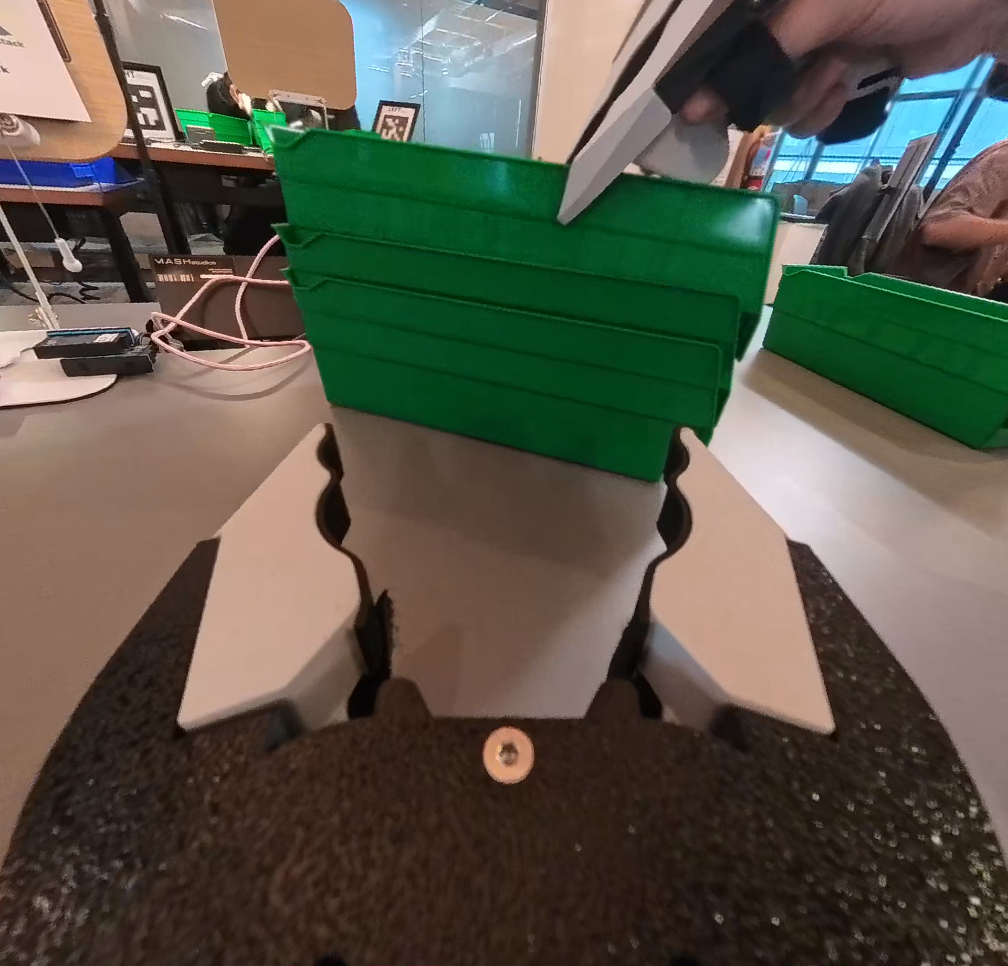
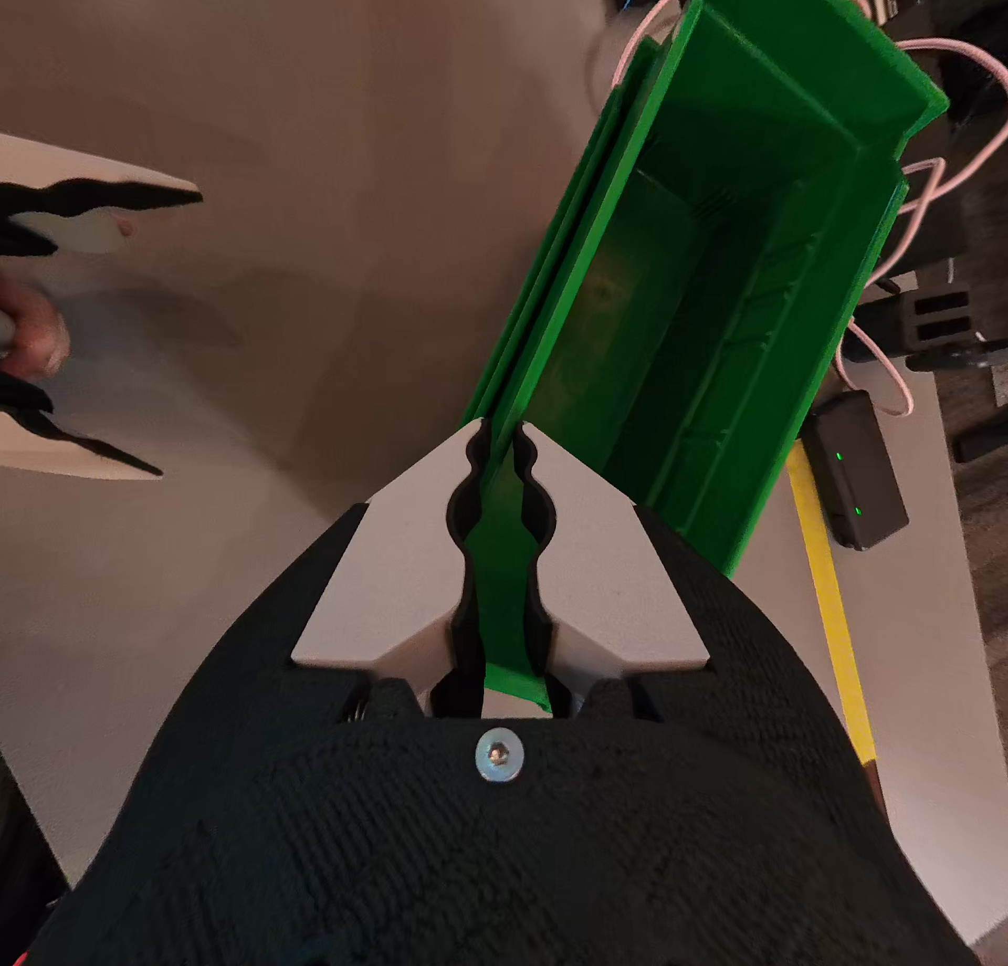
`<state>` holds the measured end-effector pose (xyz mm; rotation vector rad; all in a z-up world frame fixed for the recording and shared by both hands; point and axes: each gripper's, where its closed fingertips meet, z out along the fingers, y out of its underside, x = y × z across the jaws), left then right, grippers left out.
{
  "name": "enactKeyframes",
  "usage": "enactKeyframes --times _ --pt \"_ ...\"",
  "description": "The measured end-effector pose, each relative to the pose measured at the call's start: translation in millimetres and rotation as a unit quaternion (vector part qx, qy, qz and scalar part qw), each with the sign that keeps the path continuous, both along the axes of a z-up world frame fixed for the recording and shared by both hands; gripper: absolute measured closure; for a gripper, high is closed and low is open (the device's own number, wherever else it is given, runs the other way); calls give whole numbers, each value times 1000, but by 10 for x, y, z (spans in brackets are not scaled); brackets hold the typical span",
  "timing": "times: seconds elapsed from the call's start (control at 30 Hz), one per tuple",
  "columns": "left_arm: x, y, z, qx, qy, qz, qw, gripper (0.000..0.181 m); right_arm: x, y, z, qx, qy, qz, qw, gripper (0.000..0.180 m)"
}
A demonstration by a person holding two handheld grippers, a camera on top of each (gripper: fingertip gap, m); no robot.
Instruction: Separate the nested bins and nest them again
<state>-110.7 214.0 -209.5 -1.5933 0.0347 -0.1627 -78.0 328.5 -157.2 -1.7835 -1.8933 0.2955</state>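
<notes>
Right gripper point(image 2: 501, 427) pinches the top green bin's point(image 2: 709, 296) rim; left gripper point(image 1: 502, 443) gapes empty before the stack point(image 1: 518, 340).

Each gripper point(image 1: 504, 449) point(image 2: 502, 427) has a speckled black textured body, pale grey fingers with wavy black pads, and a silver central screw point(image 1: 508, 754).

nested bins point(image 1: 513, 307) on worktop point(image 1: 136, 492), ahead of left tongs point(image 1: 504, 449) | right tongs point(image 2: 501, 432) at top bin's near wall, from above | single bin point(image 1: 894, 351) right of stack, apart | cable point(image 1: 240, 307) and boxes left-behind stack
</notes>
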Motion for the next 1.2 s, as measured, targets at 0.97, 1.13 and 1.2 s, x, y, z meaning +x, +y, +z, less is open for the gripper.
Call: enactKeyframes --times 0.97,1.13,1.2 --pt "-83 -28 22 9 2 10 1000 69 1415 675 -612 83 364 -224 900 166" --pt "-57 -23 19 9 6 3 1000 72 1286 633 -704 4 406 -192 894 180" --pt "-43 -19 30 12 7 0 1000 72 1257 552 -693 -15 424 -158 892 180"
